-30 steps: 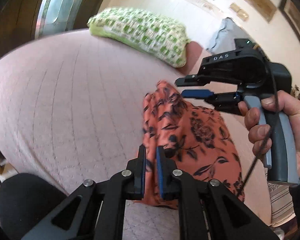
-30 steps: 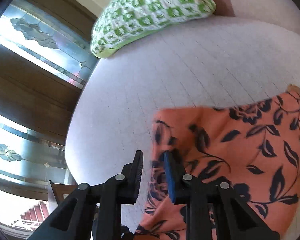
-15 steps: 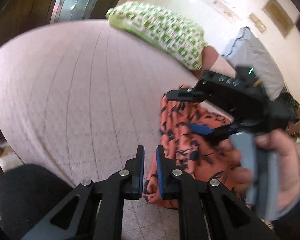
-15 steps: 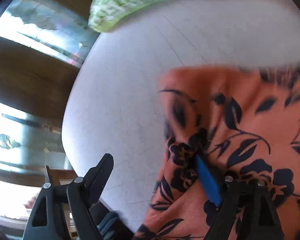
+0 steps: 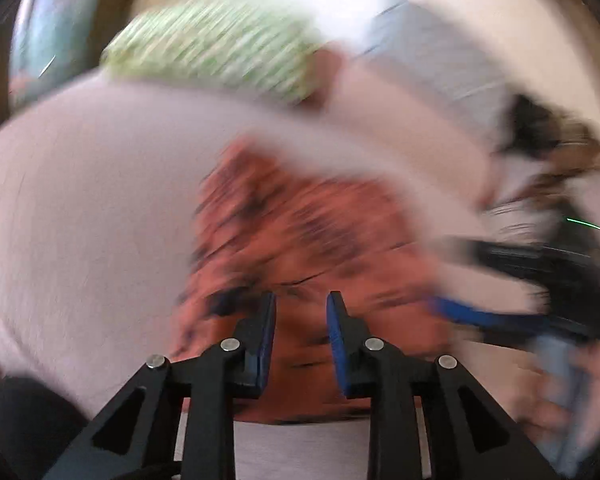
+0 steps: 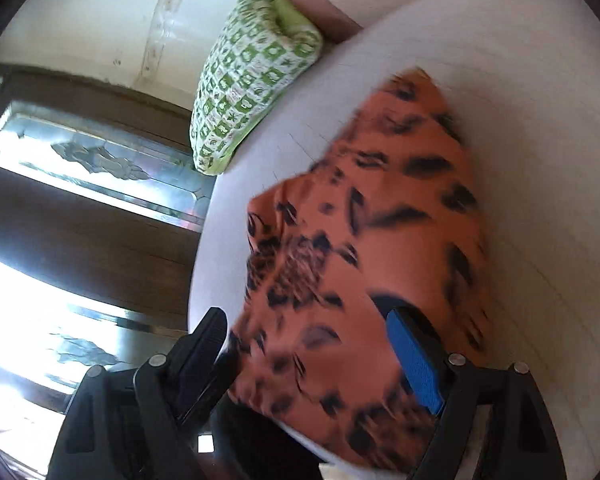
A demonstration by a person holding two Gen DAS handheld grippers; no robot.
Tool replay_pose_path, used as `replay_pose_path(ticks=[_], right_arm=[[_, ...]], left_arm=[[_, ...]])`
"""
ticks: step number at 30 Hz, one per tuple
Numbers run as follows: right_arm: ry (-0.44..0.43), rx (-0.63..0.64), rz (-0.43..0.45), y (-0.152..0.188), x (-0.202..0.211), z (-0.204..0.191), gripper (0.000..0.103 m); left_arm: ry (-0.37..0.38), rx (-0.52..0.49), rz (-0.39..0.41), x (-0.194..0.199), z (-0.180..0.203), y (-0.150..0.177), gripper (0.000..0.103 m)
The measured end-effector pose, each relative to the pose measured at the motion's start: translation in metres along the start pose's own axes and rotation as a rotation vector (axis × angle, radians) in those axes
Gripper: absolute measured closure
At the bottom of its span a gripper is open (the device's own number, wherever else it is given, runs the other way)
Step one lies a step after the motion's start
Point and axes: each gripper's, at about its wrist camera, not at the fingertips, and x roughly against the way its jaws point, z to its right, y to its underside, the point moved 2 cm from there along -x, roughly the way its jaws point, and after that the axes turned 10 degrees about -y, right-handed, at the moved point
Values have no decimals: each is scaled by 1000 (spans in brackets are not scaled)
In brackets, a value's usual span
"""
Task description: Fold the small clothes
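Gone wide since a second ago: right gripper (image 6: 308,356), which was nearly pinched together over the garment's edge and now stands spread, one black finger off the left side of the cloth, the blue-padded one over the cloth on the right. Pads not pressing on anything. Orange floral garment (image 6: 364,248) no longer spread flat across the view as before — now a narrower, bunched shape lying on the pale pink quilted bedspread (image 6: 532,128), near its front edge. Green-and-white checked pillow (image 6: 252,80) beyond it, against the wall.

Left wrist view heavily smeared by motion. Left gripper (image 5: 301,320) slightly parted and opening, up from the close pinch of a second ago; blue pads just above the near end of the garment (image 5: 300,240), no cloth visibly caught between them. Same pillow (image 5: 212,52) at the far side of the bedspread (image 5: 80,200). At right, blurred — the right gripper (image 5: 500,292) with a hand (image 5: 572,384) around its handle, beside the cloth.
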Motion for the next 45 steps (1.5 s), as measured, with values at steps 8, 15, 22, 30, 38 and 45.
replay_pose_path(ticks=[8,15,22,30,38,45], right_arm=[[-12,92,-18,21,20,-2,18],[55,87,111,-3,61,17,18],[66,56,92,-14,66,41,18],[72,21,57,-61,32,59,18],[-15,-137,-57,-99,-28,92,55],[48,-133,30,-83,-20,104,63]], left_arm=[[25,40,41,34,-7,-10,77],[-163,-271,97,5,32,-82,52],[-257,-209,-22,-36,-7,-97,52],[-193,-345,66,-39,32,-126,52],[-354,-377,4,-81,11,-115,49],[-323,-305,-5,-89,-3,-116,37]])
